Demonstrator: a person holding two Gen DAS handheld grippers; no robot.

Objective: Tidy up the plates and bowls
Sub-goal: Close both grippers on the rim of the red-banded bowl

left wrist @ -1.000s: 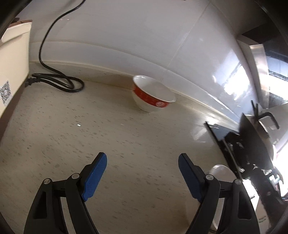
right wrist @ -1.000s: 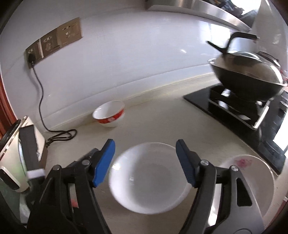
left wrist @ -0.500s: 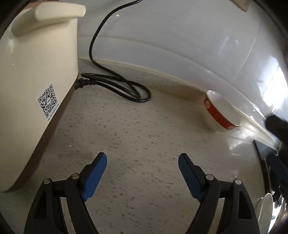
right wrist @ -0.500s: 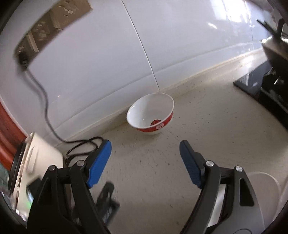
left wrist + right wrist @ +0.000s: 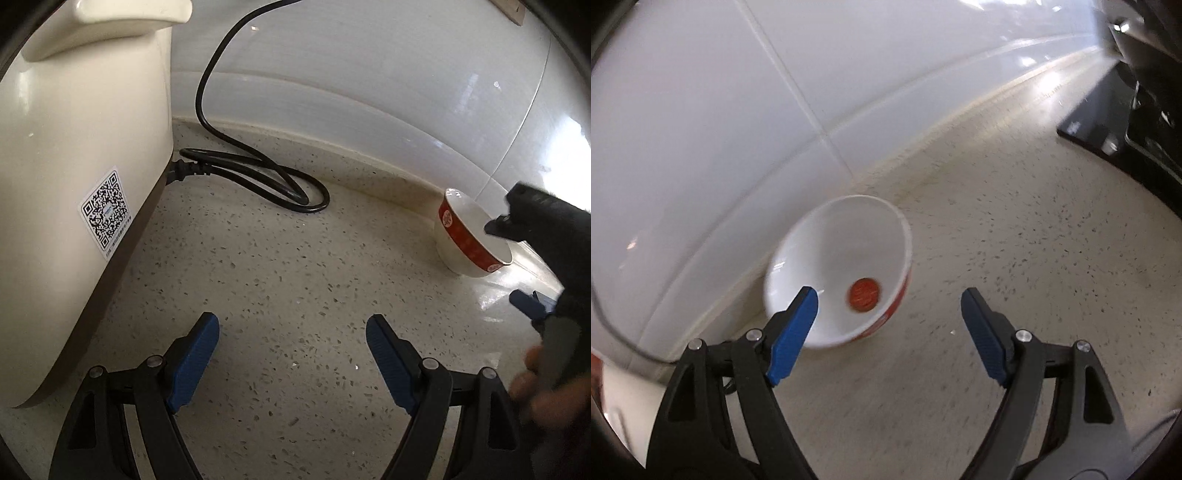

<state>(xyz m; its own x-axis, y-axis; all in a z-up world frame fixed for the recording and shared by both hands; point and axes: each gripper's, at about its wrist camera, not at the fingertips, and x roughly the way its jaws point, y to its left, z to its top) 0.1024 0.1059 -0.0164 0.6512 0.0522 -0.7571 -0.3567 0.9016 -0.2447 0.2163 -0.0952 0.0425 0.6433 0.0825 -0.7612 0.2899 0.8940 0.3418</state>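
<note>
Sitting upright by the wall, the red-banded bowl point(image 5: 838, 273) lay just ahead-left of the right gripper point(image 5: 888, 328), jaws spread and empty, nearer than the equally empty, spread left gripper point(image 5: 291, 354).

both wrist views look steeply down, close, sharing the bowl point(image 5: 469, 236).

Home kitchen counter

A speckled countertop point(image 5: 295, 280) is meeting a white tiled wall point(image 5: 701, 110); a cream appliance point(image 5: 74, 147) is sitting at left, a black stove point(image 5: 1126, 129) showing upper right.
</note>
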